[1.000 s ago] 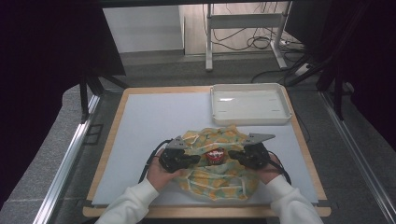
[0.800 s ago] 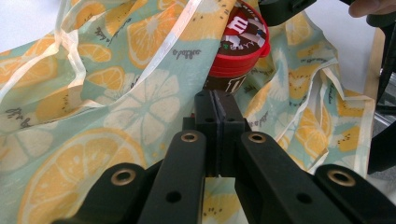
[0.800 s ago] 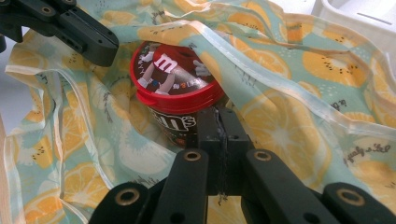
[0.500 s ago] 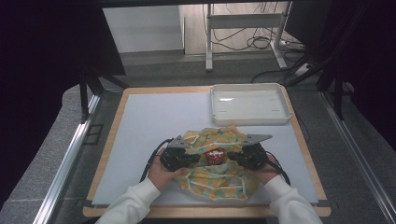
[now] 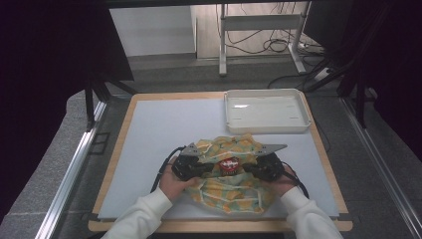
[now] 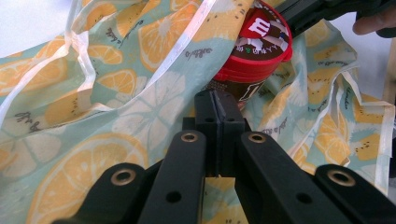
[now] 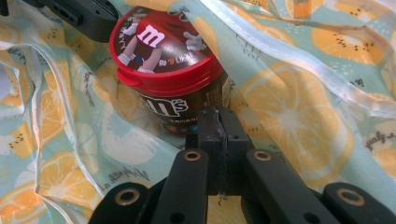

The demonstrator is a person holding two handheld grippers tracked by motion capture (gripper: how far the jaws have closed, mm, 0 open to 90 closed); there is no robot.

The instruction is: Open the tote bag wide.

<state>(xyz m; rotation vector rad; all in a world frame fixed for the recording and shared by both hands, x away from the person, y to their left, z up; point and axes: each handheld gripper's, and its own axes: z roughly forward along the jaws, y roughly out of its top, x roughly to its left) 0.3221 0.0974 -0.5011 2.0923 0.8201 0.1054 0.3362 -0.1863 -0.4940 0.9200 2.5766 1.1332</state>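
Observation:
A cloth [image 5: 229, 191] printed with orange and lemon slices lies bunched at the near middle of the table. A brown M&M's tub with a red lid [image 5: 229, 165] stands tilted in its folds. My left gripper [image 5: 213, 168] comes in from the left, my right gripper [image 5: 246, 169] from the right, and the tub sits between their tips. In the left gripper view the jaws [image 6: 217, 100] are pressed together on a fold of cloth [image 6: 93, 93] just in front of the tub [image 6: 261, 42]. In the right gripper view the jaws [image 7: 217, 116] pinch cloth [image 7: 299, 107] below the tub [image 7: 163, 51].
An empty white tray [image 5: 263, 130] stands at the far right of the pale mat [image 5: 164, 129], which lies on a wood-edged table. Both sleeved forearms enter from the near edge. Metal rails run along both sides of the table.

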